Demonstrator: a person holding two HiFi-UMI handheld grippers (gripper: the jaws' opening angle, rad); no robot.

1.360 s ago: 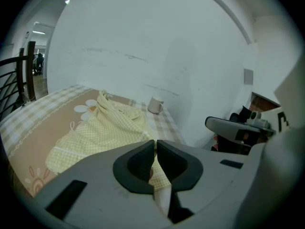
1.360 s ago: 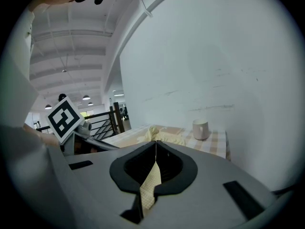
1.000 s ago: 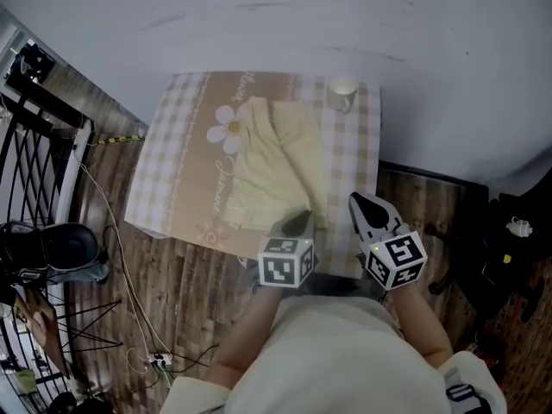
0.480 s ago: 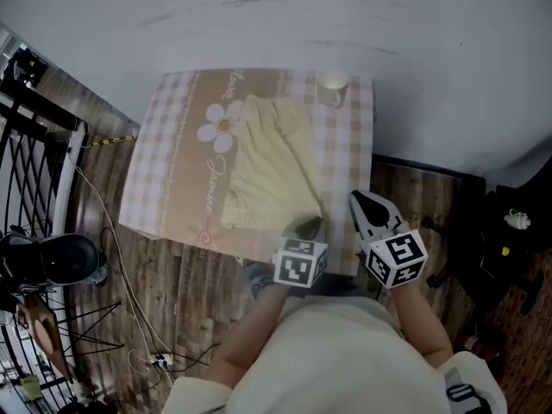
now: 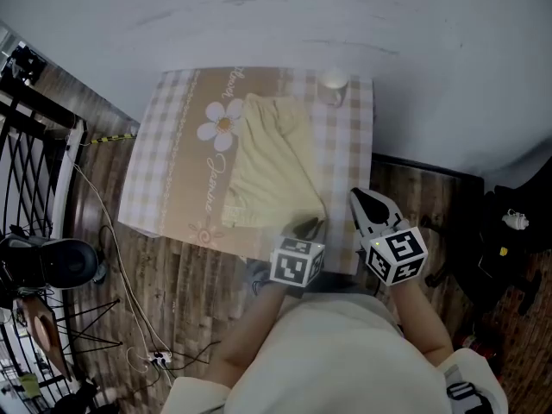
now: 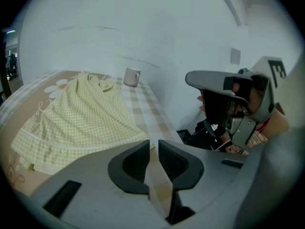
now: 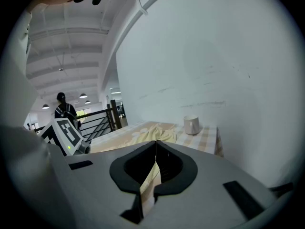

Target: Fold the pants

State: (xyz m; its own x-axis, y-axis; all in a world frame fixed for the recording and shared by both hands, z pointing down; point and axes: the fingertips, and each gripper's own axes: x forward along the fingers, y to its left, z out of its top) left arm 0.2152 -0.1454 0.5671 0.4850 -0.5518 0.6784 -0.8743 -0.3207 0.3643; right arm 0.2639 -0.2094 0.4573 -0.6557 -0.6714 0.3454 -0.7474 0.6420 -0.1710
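Pale yellow checked pants (image 5: 272, 166) lie spread on a table with a beige checked cloth (image 5: 168, 153). My left gripper (image 5: 308, 228) is at the table's near edge, its tips just off the pants' near right corner. Its jaws stand slightly apart with nothing between them (image 6: 151, 147), and the pants (image 6: 81, 118) lie ahead to its left. My right gripper (image 5: 362, 203) hovers past the table's near right corner, clear of the cloth. It is shut and empty (image 7: 156, 144), with the pants (image 7: 155, 135) beyond it.
A white mug (image 5: 333, 83) stands at the table's far right corner, close to the white wall. A black railing (image 5: 34, 145) and cables on the wooden floor are to the left. Dark bags (image 5: 509, 231) lie to the right. A person (image 7: 64, 111) stands far off.
My left gripper has slid a little to the right along the table's near edge, off the pants' hem. The right gripper and the pants have hardly moved.
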